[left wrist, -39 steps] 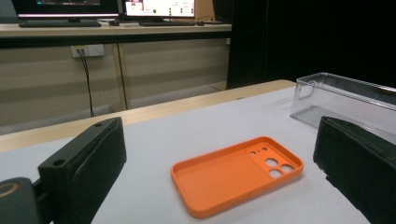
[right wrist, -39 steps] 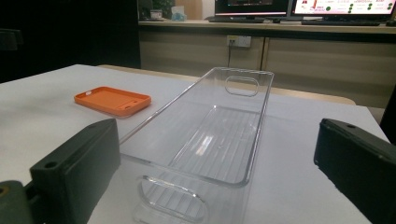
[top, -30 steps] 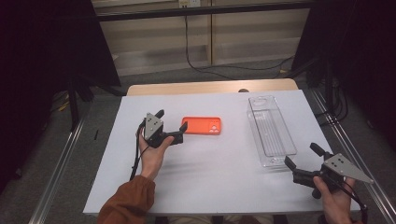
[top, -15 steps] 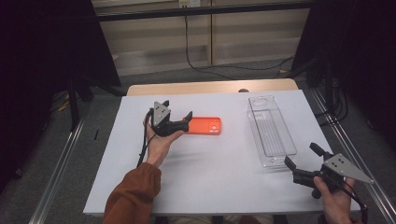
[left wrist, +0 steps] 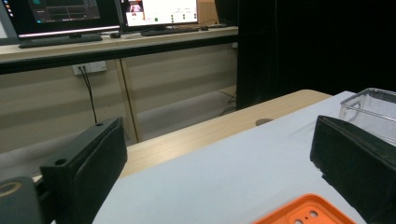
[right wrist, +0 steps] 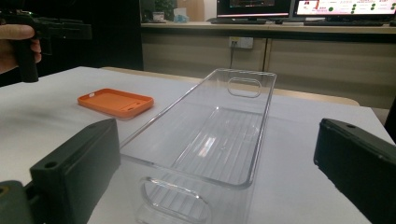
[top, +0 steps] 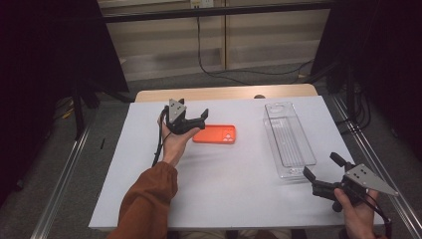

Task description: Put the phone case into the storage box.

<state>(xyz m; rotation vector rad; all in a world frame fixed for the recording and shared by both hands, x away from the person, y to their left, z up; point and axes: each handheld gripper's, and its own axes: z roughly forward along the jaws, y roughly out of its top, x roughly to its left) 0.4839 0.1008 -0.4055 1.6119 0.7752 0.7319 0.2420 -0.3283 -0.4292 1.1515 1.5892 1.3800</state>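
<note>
White table (top: 229,184) — orange phone case (top: 215,134) and clear tray (top: 288,138) well apart.

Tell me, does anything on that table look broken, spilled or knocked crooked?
Nothing stands out. The orange phone case lies flat on the white table, the clear tray sits upright and empty beside it, and neither gripper touches them.

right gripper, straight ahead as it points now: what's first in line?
Likely the clear plastic tray: its near end wall sits right between the right gripper's open jaws, just ahead. Depth is hard to judge, but nothing shows in between.

Bare table (top: 239,179) between case (top: 215,134) and bin (top: 288,140)
</note>
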